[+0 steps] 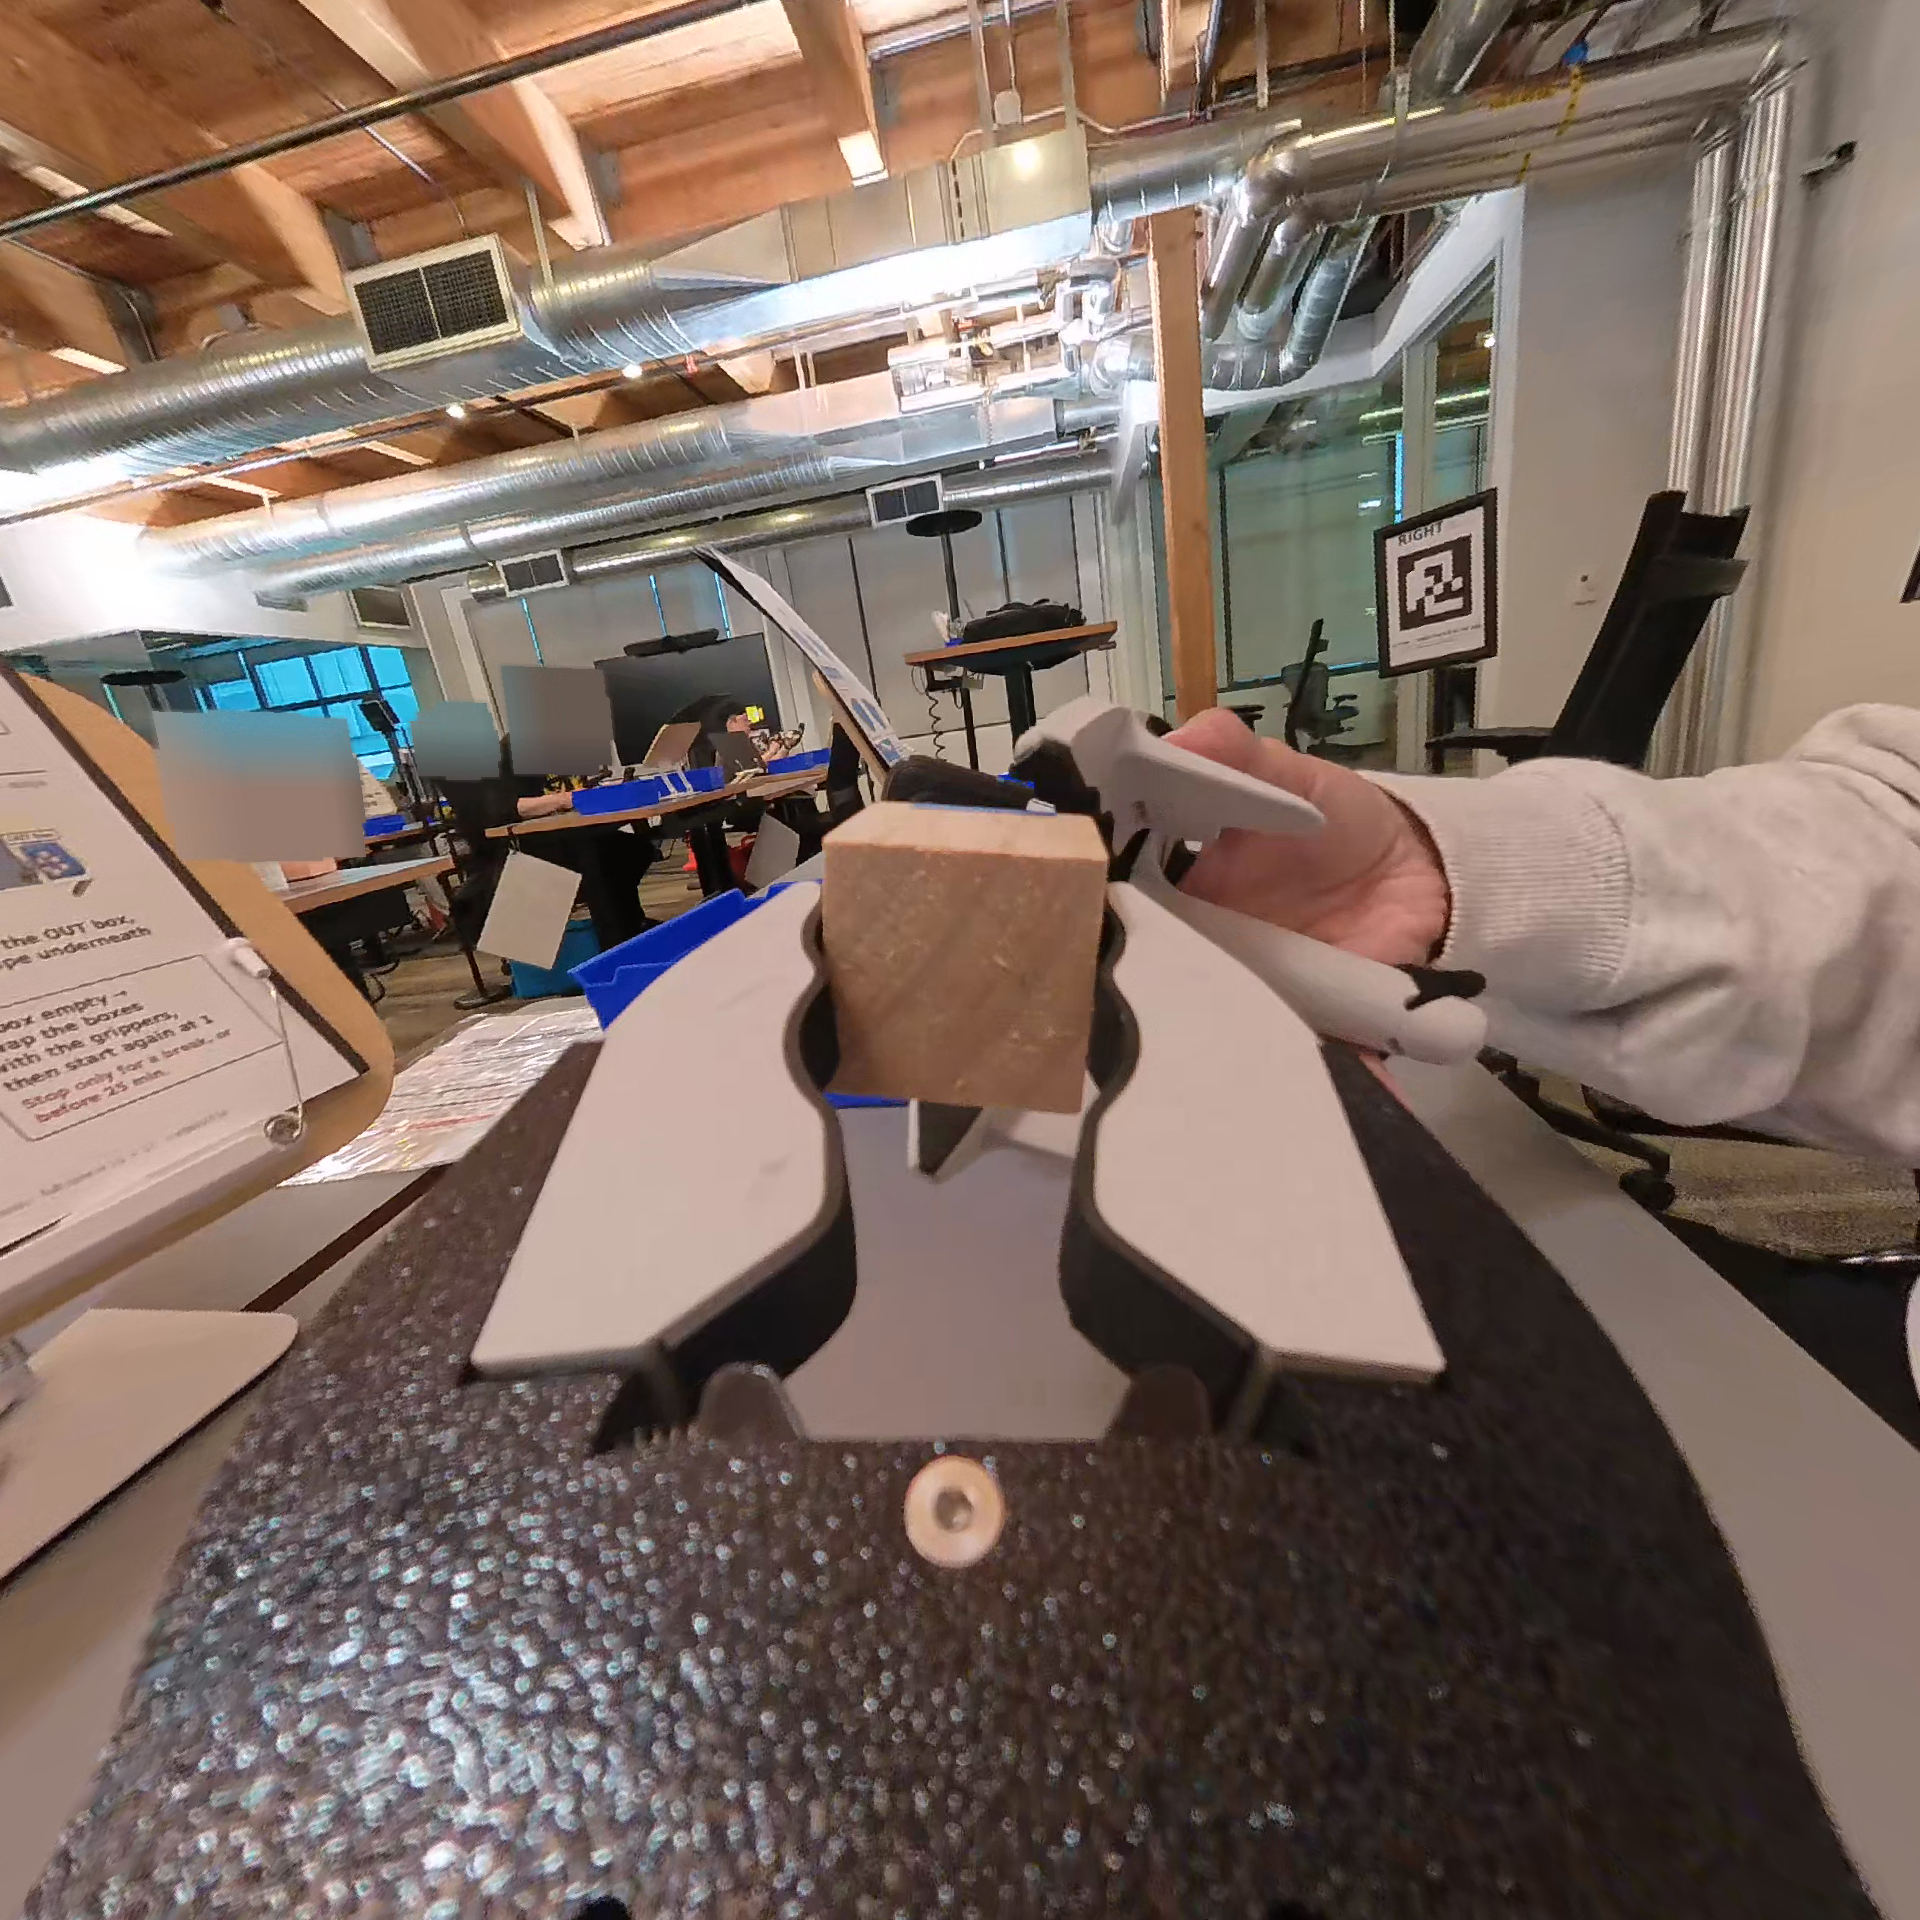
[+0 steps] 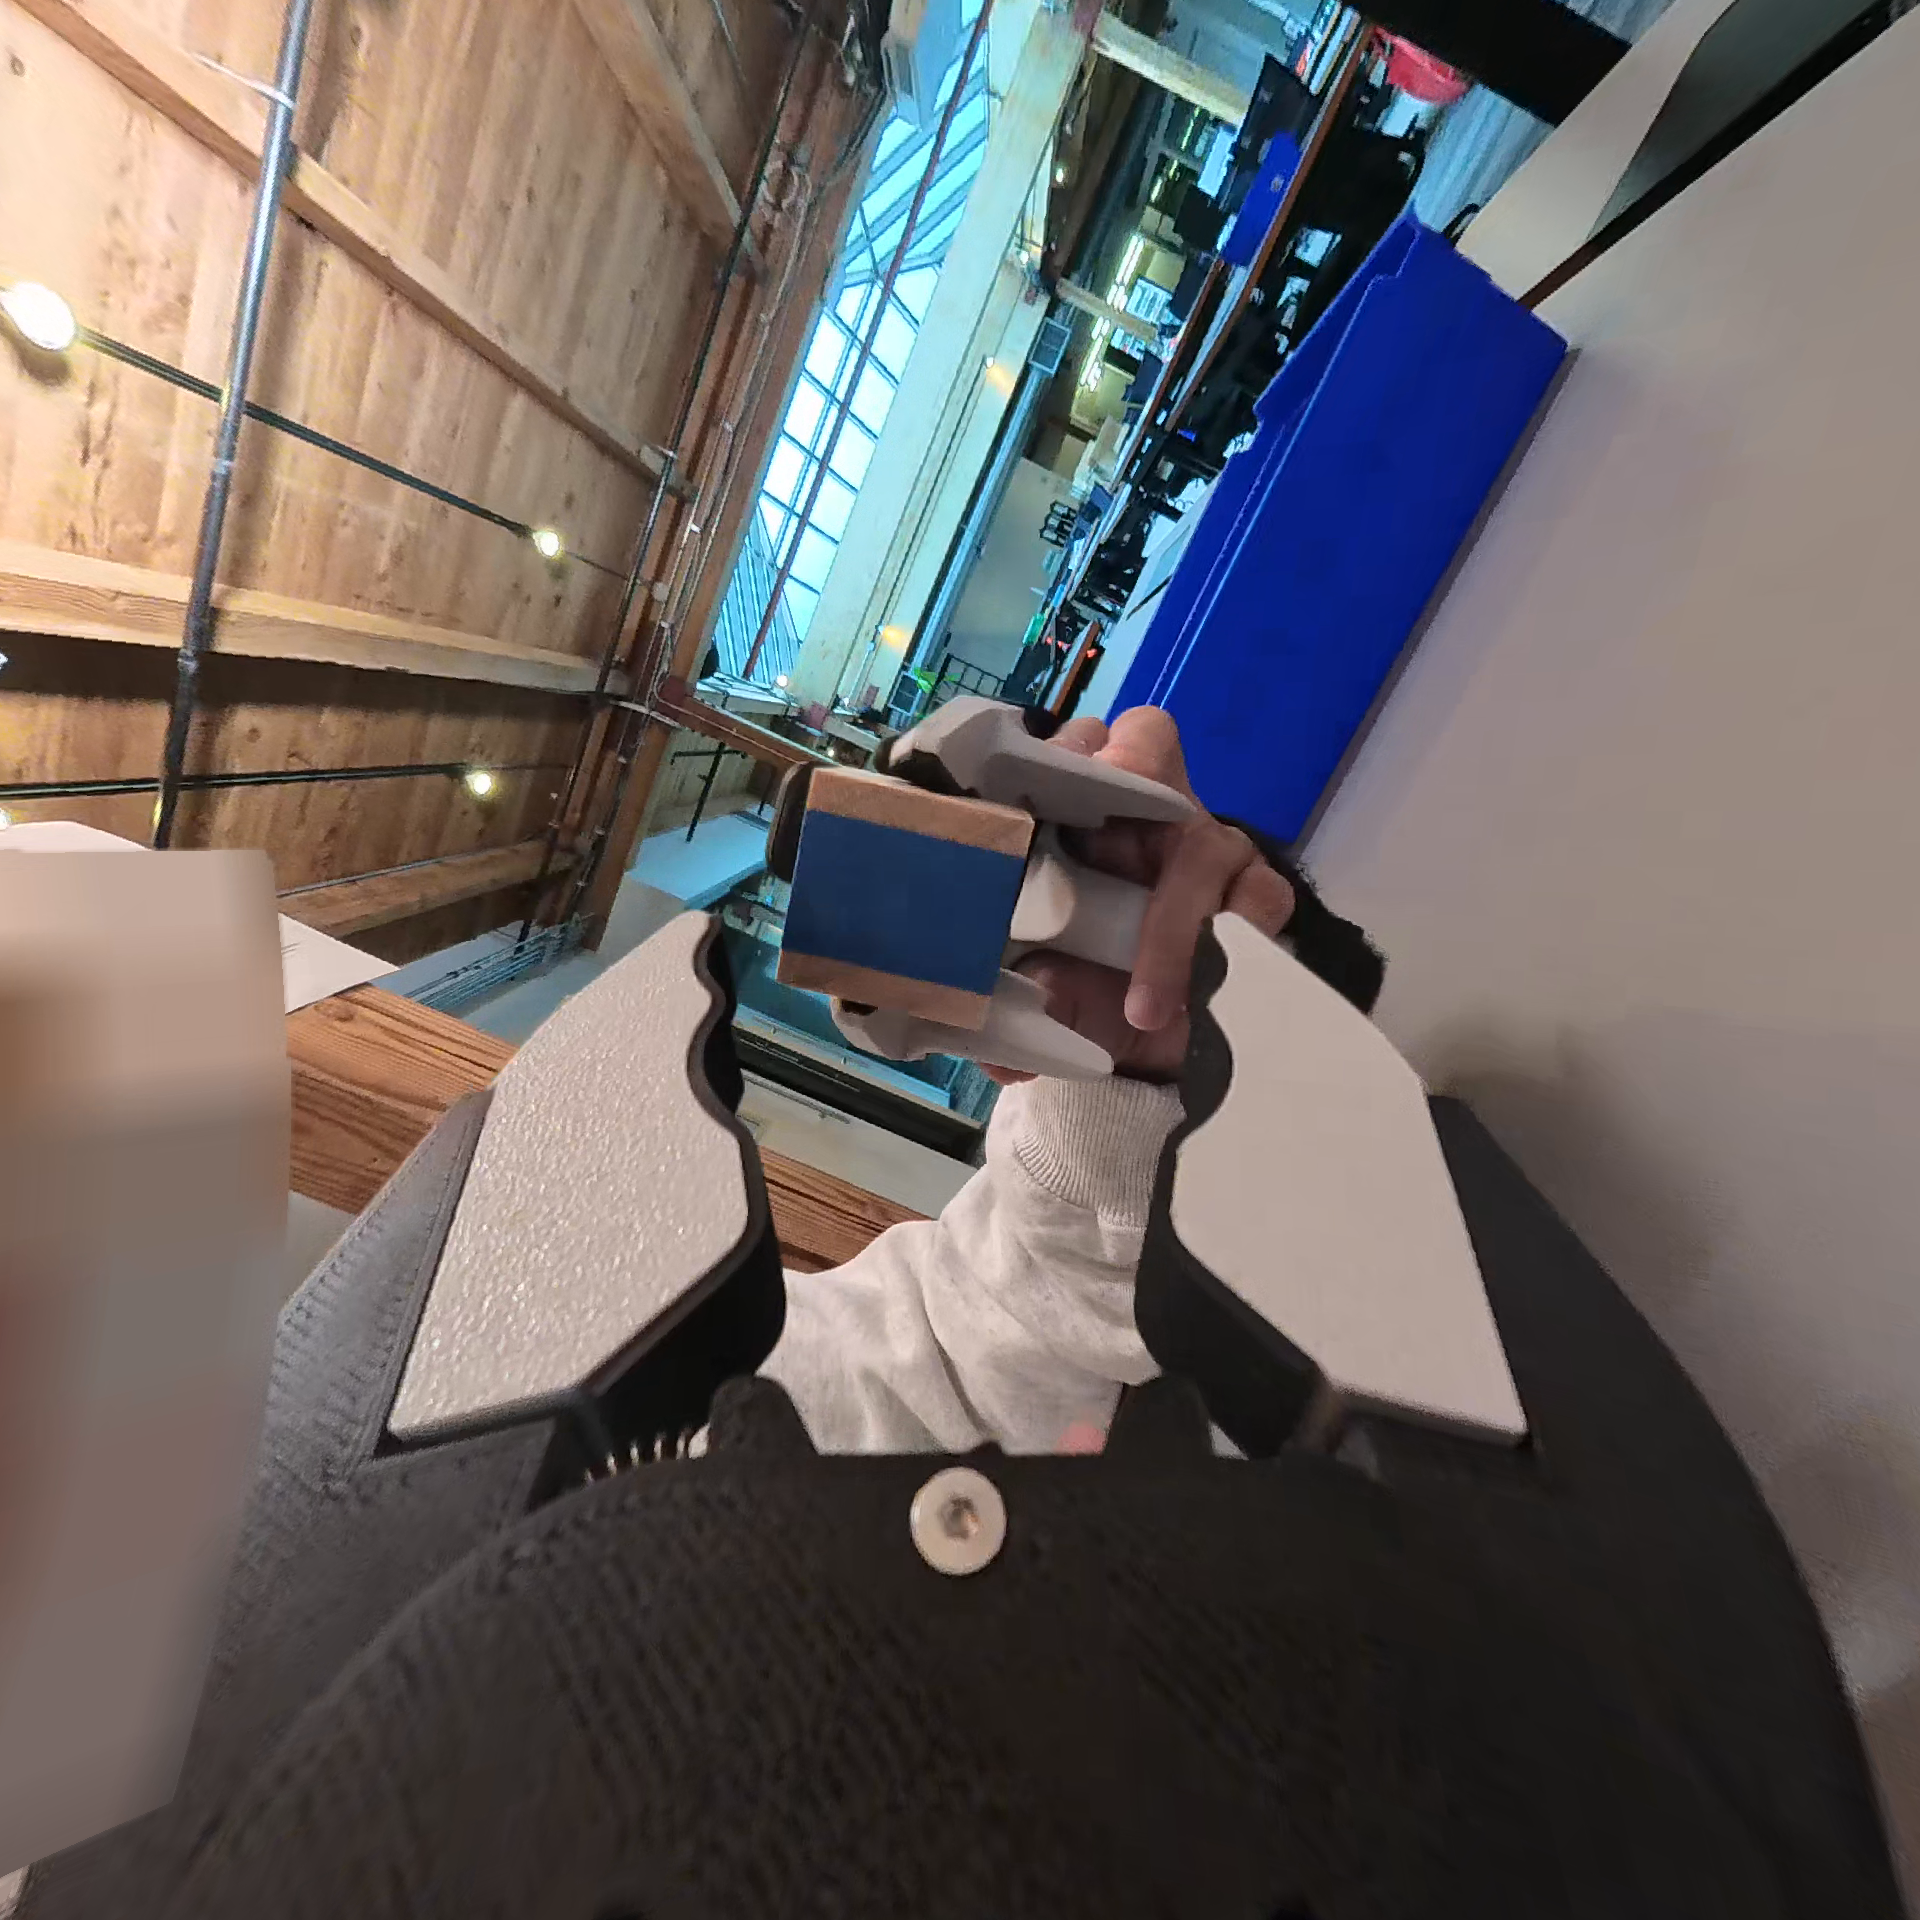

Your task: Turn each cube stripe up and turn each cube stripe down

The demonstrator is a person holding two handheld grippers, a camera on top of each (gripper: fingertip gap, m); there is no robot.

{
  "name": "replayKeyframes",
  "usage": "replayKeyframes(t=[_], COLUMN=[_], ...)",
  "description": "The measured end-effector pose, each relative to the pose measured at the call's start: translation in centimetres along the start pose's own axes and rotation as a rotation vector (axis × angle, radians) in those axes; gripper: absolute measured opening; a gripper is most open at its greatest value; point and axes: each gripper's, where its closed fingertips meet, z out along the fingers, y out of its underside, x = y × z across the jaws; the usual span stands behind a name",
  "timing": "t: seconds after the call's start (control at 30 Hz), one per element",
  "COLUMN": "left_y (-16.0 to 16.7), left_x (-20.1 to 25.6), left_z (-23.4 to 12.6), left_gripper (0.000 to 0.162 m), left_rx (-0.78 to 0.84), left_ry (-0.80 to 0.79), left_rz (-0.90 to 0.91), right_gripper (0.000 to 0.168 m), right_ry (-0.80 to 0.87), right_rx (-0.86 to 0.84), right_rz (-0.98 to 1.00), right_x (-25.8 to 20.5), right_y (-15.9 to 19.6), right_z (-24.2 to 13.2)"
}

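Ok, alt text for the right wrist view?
The open right gripper faces a wooden cube, blue stripe toward the camera, held in the left gripper by a hand. A blue bin sits behind.

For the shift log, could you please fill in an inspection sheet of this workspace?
Surface: grey table, bare where visible.
Job's things: wooden cube, blue stripe on its far face, held in the air.
Clutter: blue bins; instruction sheet on a stand.
Grippers: left gripper jaws shut on the cube; right gripper jaws open, empty, facing the stripe.
Cables: nothing seen.
Surroundings: open office, ceiling ducts, people at desks.
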Motion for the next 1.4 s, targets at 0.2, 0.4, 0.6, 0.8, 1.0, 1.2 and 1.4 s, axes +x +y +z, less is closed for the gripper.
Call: replayKeyframes(t=[0.2, 0.4, 0.6, 0.8, 1.0, 1.2, 1.4], left_y=[0.0, 0.1, 0.7, 1.5, 0.7, 1.5, 2.2], left_x=[0.4, 0.9, 1.3, 1.2, 0.4, -0.8, -1.1], left_z=[-0.2, 0.0, 0.2, 0.3, 0.3, 0.0, 0.0], left_gripper=[0.045, 0.045, 0.045, 0.045, 0.064, 0.062, 0.060], left_rx=[-0.010, -0.016, -0.045, -0.093, -0.035, -0.086, -0.124], left_ry=[0.017, 0.040, 0.057, 0.036, -0.058, -0.115, -0.126], left_rz=[0.025, 0.039, 0.063, 0.076, 0.056, 0.027, 0.024], right_gripper=[0.081, 0.079, 0.048, 0.047, 0.047, 0.047, 0.047], right_ry=[-0.036, -0.002, -0.002, 0.063, 0.239, 0.839, 1.462], right_rx=[-0.055, -0.088, -0.144, -0.200, -0.215, -0.198, -0.227], right_rz=[0.045, 0.060, 0.071, 0.015, -0.211, -0.622, -0.619], right_x=[-1.4, -1.1, -0.9, -0.2, -0.8, -1.2, 1.4], right_y=[0.4, 0.7, 1.4, 1.4, -1.7, -11.9, -20.7], right_z=[1.0, 1.8, 2.4, 1.9, -1.3, -12.3, -27.9])
